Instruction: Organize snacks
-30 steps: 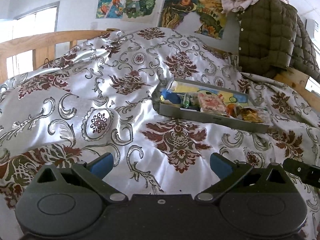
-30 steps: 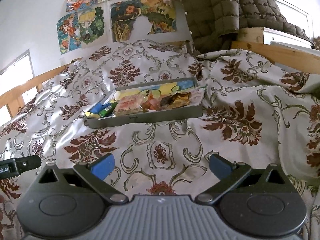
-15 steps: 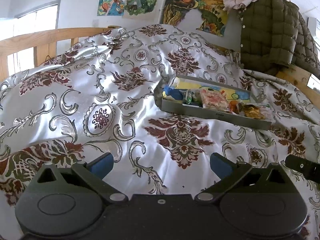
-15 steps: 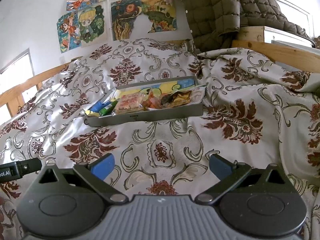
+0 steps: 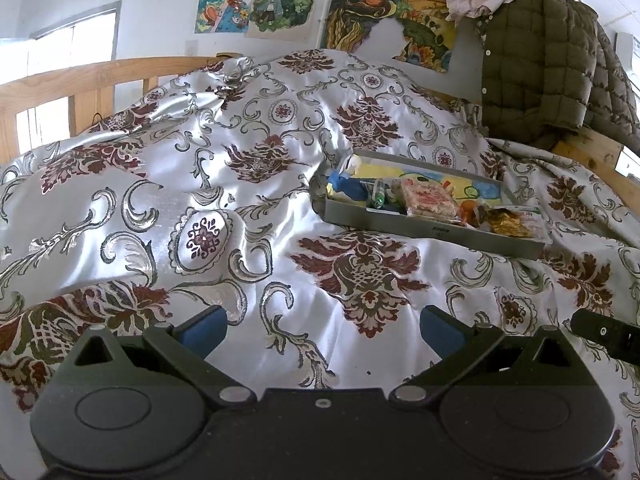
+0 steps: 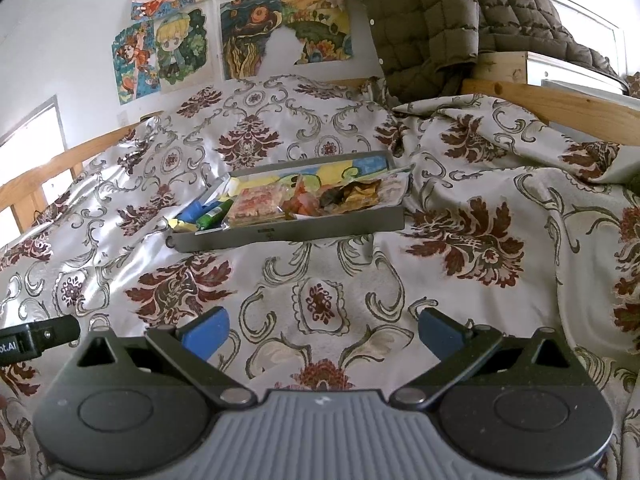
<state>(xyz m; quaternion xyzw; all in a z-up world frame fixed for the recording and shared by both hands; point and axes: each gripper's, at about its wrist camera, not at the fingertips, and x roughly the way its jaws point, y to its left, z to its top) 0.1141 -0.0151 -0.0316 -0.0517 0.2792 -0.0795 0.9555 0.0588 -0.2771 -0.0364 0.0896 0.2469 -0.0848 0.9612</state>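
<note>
Several snack packets are seen heaped in a shallow grey tin resting on the patterned bedspread, well ahead of both grippers. Light, crinkly, slippery wrappers are judged likely; each is best pinched at a free edge. Left gripper and right gripper are held wide apart, nothing between the jaws.

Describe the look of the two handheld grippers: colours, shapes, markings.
The left gripper has a smooth dark body, two round black discs with linkage arms on silver pivot pins, and blue pads on its fingers. The right gripper is built alike, but its centre panel is ribbed grey. In the right wrist view, the left one's black side bar bears white lettering, partly cut off.
</note>
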